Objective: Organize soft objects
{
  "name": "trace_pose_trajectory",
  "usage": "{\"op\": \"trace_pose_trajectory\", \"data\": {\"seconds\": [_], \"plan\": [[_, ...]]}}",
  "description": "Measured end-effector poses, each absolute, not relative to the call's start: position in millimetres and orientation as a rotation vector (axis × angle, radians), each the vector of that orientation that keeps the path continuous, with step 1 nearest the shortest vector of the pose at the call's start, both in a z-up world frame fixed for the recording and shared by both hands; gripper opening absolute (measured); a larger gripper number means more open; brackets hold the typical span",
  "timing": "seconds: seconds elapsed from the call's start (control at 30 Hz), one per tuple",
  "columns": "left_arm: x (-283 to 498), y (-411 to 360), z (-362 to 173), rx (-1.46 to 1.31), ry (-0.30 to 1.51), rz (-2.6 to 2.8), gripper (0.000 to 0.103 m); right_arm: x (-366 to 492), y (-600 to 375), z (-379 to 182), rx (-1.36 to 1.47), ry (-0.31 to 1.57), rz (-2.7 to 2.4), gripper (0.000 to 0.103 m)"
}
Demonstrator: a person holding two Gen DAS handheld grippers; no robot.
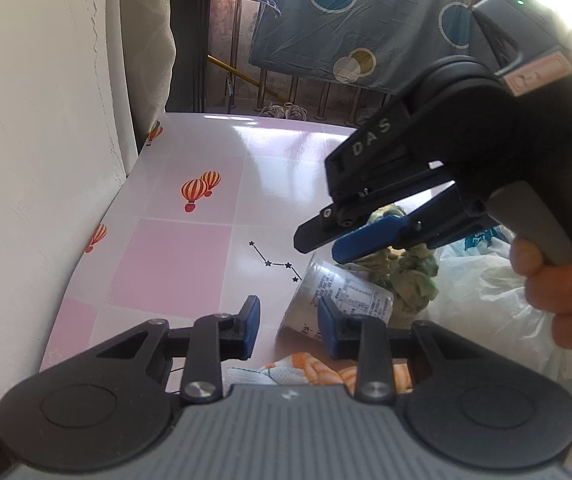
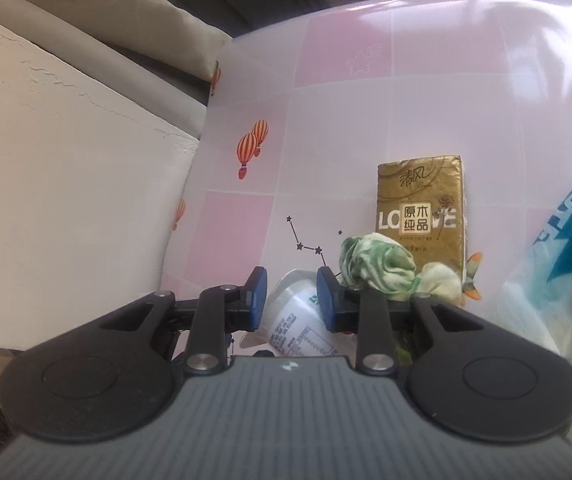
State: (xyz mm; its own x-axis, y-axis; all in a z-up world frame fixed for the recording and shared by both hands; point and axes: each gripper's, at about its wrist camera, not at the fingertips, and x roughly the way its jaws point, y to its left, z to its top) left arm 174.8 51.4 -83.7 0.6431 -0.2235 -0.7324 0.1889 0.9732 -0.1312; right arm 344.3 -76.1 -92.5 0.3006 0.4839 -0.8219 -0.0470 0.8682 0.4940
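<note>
A crumpled green-and-white cloth (image 2: 377, 264) lies on the pink table in front of a gold tissue pack (image 2: 421, 208). A white printed packet (image 2: 297, 324) lies beside the cloth, just under my right gripper (image 2: 291, 300), which is open with its pads apart and not pressing on it. In the left wrist view the right gripper (image 1: 325, 240) hovers over the green cloth (image 1: 405, 276), held by a hand (image 1: 557, 288). My left gripper (image 1: 289, 328) is open and low, with the white packet (image 1: 341, 292) by its right finger. An orange-and-white patterned cloth (image 1: 305, 372) lies under it.
A white plastic bag with teal print (image 2: 557, 260) lies crumpled at the right, also the bag (image 1: 485, 292). The pink checked tablecloth (image 1: 174, 264) meets a white wall (image 1: 38, 160) on the left. A blue spotted sheet (image 1: 365, 20) hangs beyond the far edge.
</note>
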Motion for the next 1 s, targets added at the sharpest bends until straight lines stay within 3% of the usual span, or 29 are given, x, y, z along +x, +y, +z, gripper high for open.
{"op": "trace_pose_trajectory", "data": {"seconds": [0.17, 0.5, 0.63, 0.73, 0.83, 1.0], "plan": [[174, 51, -86, -0.062, 0.841, -0.244, 0.021, 353, -60, -100, 0.360, 1.255, 0.375, 0.027], [157, 44, -73, -0.078, 0.803, -0.300, 0.019, 328, -65, -79, 0.282, 1.164, 0.438, 0.007], [146, 41, -68, -0.072, 0.799, -0.339, 0.033, 312, -89, -70, 0.330, 1.136, 0.438, 0.004], [145, 39, -66, -0.084, 0.806, -0.352, 0.057, 300, -114, -70, 0.380, 1.119, 0.421, 0.004], [146, 36, -65, -0.113, 0.809, -0.366, 0.061, 291, -135, -74, 0.446, 1.113, 0.411, 0.005], [156, 25, -66, -0.100, 0.836, -0.384, 0.077, 279, -161, -82, 0.545, 1.113, 0.410, 0.007]]}}
